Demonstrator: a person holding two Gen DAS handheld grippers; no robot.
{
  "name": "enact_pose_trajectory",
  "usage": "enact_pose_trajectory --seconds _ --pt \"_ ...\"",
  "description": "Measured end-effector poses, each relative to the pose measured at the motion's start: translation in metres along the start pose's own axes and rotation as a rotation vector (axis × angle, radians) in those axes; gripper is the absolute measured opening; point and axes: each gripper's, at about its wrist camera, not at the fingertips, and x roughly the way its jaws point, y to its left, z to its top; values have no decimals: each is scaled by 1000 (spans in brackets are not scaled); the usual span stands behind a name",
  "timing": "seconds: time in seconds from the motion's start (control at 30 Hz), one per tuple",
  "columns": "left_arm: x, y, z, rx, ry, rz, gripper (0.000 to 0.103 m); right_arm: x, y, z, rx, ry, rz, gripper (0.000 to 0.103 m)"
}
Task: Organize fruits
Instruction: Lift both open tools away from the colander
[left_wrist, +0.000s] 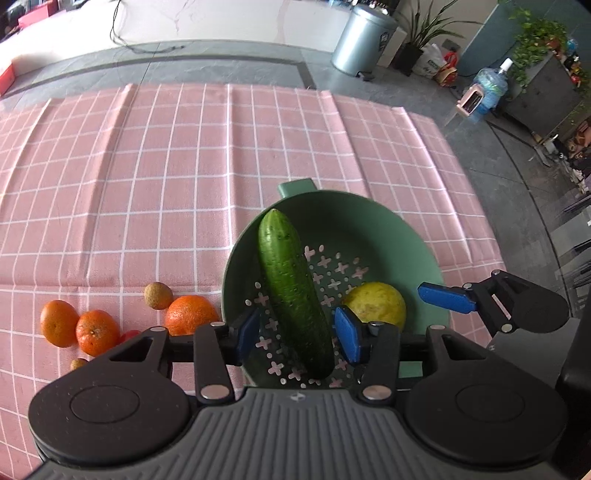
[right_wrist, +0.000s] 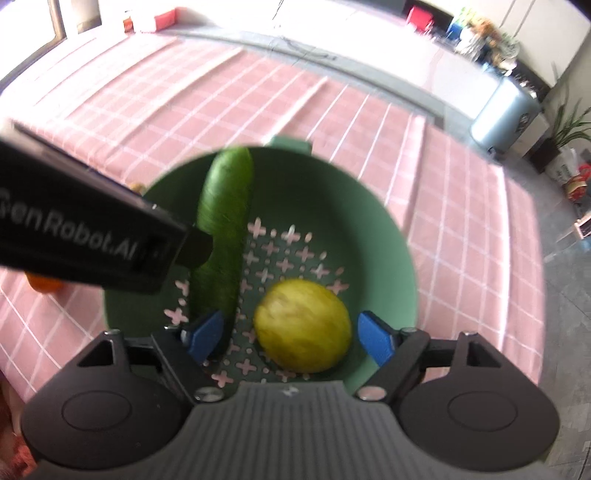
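A green strainer bowl (left_wrist: 373, 221) (right_wrist: 362, 206) sits on the pink checked cloth. In it lie a cucumber (left_wrist: 291, 284) (right_wrist: 225, 221) and a yellow round fruit (left_wrist: 376, 302) (right_wrist: 303, 330). My left gripper (left_wrist: 299, 332) is open above the bowl, its blue pads either side of the cucumber's near end without gripping it. My right gripper (right_wrist: 291, 334) is open, its pads either side of the yellow fruit, apart from it. The right gripper also shows at the right of the left wrist view (left_wrist: 447, 297). Three oranges (left_wrist: 96, 330) and a small brown fruit (left_wrist: 158, 295) lie left of the bowl.
The pink cloth (left_wrist: 184, 166) covers the table; its far edge meets grey floor. A metal bin (left_wrist: 364, 37), potted plants (left_wrist: 424, 33) and a water bottle (left_wrist: 491, 88) stand beyond. The left gripper's black body (right_wrist: 85, 236) crosses the left of the right wrist view.
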Motion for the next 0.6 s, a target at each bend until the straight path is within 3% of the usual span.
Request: enact_pose_trajectory --seconds 0.23,0.33,0.6 --pt "-57 18 -19 38 -110 -22 57 -49 16 -9 122 -145 4 77" --pt "-75 30 -30 66 -157 5 57 -73 30 -15 184 -207 16 77" --pt "-101 60 -59 183 -226 107 58 -83 84 -30 336 -350 59 77"
